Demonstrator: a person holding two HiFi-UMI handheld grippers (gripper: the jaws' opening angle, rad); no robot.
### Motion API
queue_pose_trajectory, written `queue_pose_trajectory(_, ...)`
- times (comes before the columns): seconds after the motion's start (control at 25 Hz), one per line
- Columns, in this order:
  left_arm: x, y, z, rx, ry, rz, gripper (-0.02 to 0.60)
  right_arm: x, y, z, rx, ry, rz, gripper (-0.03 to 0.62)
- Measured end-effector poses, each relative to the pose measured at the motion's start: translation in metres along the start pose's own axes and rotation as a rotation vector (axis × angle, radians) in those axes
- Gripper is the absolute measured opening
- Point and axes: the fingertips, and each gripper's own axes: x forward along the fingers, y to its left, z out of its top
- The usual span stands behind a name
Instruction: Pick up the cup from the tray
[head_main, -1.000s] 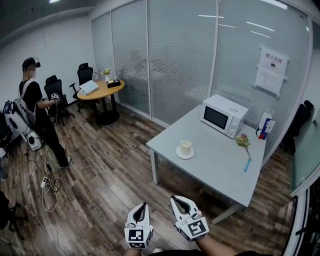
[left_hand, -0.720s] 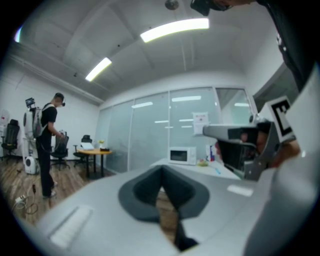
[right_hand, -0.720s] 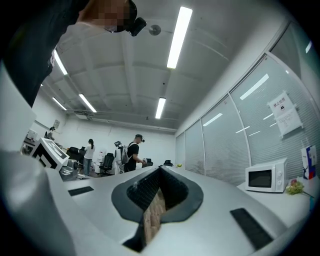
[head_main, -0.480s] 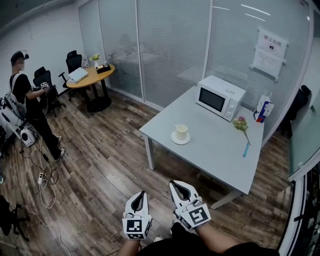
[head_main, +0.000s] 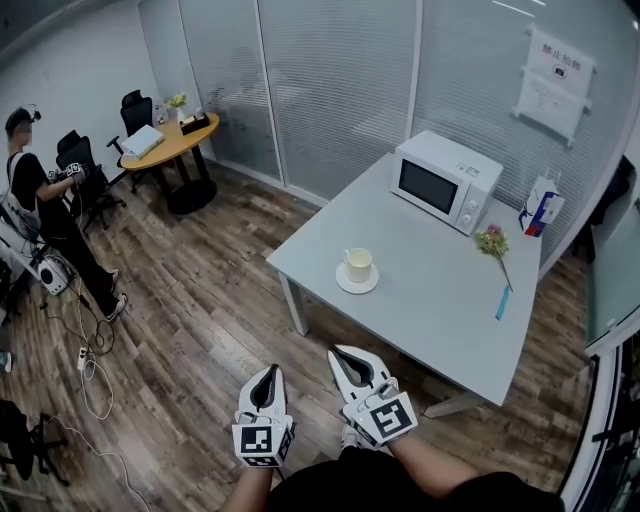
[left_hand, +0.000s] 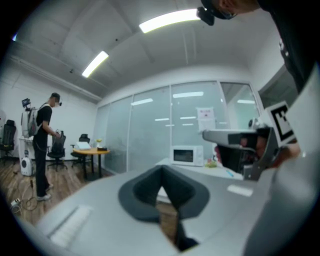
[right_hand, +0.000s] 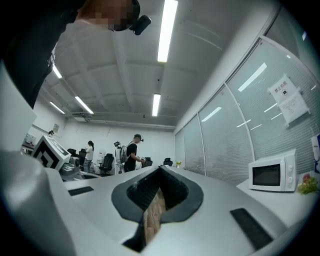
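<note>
White cup (head_main: 358, 264) upright on its round saucer (head_main: 357, 281), placed on the grey table (head_main: 440, 300) in front of the microwave (head_main: 447, 181), likely for open reach. Left gripper (head_main: 267, 372) and right gripper (head_main: 348, 356) held low and level, jaws pressed together on nothing, far on the near side from the microwave; cup well apart from both, ahead of the fingertips.
</note>
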Motion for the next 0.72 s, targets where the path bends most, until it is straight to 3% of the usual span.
queue_pose_trajectory(0.44, 0.101, -0.004, -0.003, 0.025, 0.056, 0.019, 0.005, 0.044, -0.082, -0.025, 0.023, 0.063, 0.043, 0.005)
queue_pose_trajectory(0.72, 0.140, -0.003, -0.013, 0.020, 0.094, -0.006, 0.005, 0.058, -0.116, -0.049, 0.055, 0.085, 0.008, 0.005)
